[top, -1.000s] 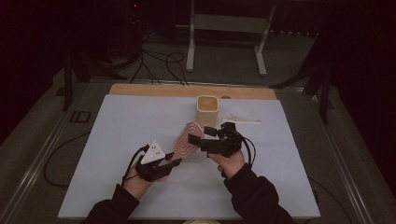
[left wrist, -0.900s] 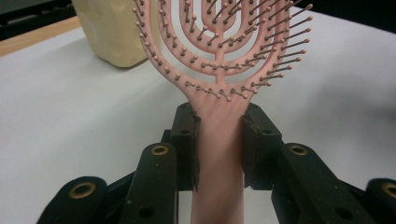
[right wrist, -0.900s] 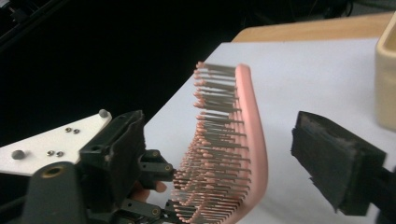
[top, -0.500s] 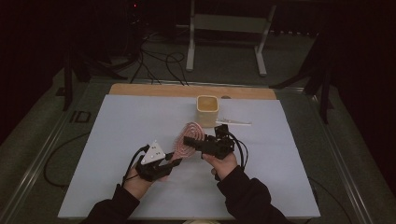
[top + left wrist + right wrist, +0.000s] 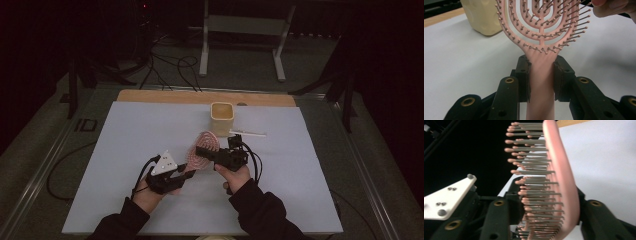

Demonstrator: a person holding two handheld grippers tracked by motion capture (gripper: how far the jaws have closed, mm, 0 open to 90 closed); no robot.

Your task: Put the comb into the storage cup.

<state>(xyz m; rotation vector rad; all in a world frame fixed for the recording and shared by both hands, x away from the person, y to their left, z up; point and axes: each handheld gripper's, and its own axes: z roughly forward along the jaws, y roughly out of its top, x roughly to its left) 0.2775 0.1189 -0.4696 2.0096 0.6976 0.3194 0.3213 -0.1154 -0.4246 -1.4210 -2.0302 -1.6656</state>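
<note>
Okay, high view first: my left gripper [image 5: 187,173] sits low on the near left of the white table [image 5: 125,150], grey three-cornered plate on top, and its jaws are clamped on the handle of the pink hairbrush [image 5: 202,150]. The brush runs from that grip up and to the right, head lifted off the table, near the middle. My right gripper [image 5: 202,150] comes in from the right and meets the brush head; its jaws have just been closing, with the brush head between them. Farther back stands a cream cup [image 5: 222,117], just beyond the brush tip, and a thin white stick [image 5: 247,133] lies to the right of it. A wooden strip [image 5: 200,97] edges the far side of the table. Left gripper view: left gripper [image 5: 541,77] has both pads pressed flat on the sides of the brush handle, right where it widens into the head; hairbrush [image 5: 541,37] stands upright in frame, bristles facing me, cream cup [image 5: 484,17] behind it at far left, fingertips of the other hand [image 5: 614,7] at top right. Right gripper view: right gripper [image 5: 546,205] is closed across the hairbrush [image 5: 559,182] seen edge-on, one jaw against the smooth pink back, the other on the bristle side; I can't tell how firmly the bristle-side pad bears. The left gripper's plate [image 5: 446,195] shows at left.
</note>
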